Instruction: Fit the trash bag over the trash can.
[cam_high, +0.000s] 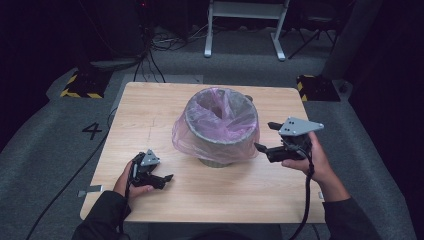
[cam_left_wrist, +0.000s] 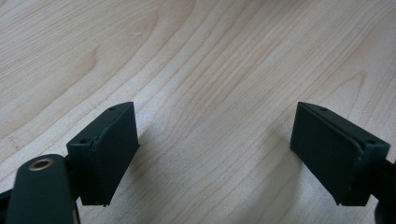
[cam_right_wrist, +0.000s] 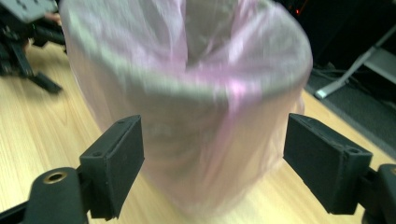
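Bare table left of, behind and in front of the bin, open to pass; blocked just right of the bin by the right gripper; left gripper well apart, front-left.

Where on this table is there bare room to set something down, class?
The table is bare along its far-left corner beside the bin, and along the near edge between the left tongs and right tongs. It is crowded at the bin's right side, where the right tongs sit close.
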